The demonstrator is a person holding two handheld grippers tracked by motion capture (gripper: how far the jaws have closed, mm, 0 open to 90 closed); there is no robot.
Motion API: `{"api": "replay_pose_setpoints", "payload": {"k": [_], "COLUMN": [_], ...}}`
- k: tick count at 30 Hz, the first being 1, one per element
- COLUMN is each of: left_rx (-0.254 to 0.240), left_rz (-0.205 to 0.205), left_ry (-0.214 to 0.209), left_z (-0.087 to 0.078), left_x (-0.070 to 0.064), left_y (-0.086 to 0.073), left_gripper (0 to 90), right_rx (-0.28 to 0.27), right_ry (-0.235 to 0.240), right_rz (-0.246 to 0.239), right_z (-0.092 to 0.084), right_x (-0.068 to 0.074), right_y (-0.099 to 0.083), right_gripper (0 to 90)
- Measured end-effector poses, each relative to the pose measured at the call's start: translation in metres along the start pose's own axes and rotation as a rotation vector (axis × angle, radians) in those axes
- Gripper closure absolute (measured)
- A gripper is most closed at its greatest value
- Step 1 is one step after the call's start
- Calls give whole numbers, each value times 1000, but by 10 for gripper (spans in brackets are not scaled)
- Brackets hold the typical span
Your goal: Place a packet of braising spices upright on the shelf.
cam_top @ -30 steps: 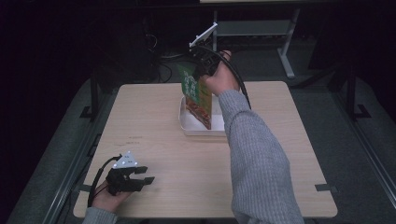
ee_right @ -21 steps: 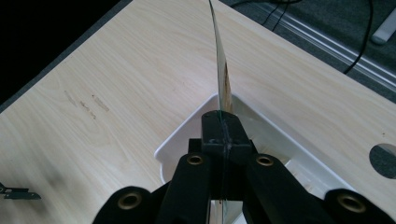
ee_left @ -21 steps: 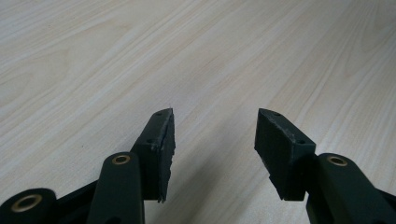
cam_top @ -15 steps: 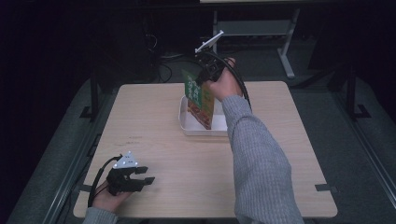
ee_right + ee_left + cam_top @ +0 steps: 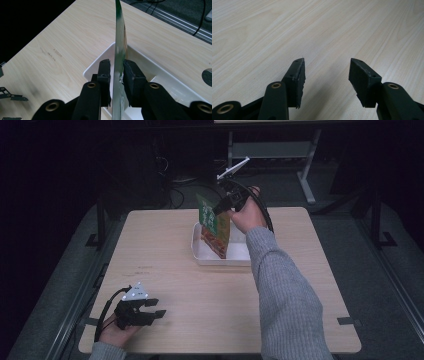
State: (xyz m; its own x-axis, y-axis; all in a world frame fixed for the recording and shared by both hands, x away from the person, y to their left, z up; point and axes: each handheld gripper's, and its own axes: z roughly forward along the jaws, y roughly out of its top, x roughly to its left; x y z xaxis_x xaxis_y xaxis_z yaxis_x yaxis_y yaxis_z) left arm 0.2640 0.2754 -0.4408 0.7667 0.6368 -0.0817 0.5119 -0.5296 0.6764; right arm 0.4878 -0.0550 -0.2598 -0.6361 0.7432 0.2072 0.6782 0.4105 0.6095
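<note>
Right gripper view: right tongs [image 5: 116, 82], just opening, straddle the green snack packet [image 5: 120, 45] over the white tray [image 5: 160, 75]; left tongs [image 5: 327, 77] spread near the desk's [image 5: 300, 285] front-left corner.

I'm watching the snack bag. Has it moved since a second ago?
Yes. The green packet has sunk lower into the white tray, which stayed put on the table. The right gripper has just been opening, the packet between its jaws.

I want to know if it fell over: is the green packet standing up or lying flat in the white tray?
Standing up, a bit tilted. The green packet stands on edge in the white tray, between the right gripper jaws, which have just been opening.
</note>
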Motion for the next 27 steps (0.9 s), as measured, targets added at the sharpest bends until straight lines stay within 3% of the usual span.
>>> {"api": "replay_pose_setpoints", "payload": {"k": [27], "left_rx": [3], "left_rz": [1], "left_ry": [2], "left_z": [1], "left_x": [0], "left_y": [0], "left_gripper": [454], "right_rx": [-19], "right_ry": [30], "right_rz": [-1], "right_z": [-15], "right_x": [-9], "right_y": [-33], "right_gripper": [558]}}
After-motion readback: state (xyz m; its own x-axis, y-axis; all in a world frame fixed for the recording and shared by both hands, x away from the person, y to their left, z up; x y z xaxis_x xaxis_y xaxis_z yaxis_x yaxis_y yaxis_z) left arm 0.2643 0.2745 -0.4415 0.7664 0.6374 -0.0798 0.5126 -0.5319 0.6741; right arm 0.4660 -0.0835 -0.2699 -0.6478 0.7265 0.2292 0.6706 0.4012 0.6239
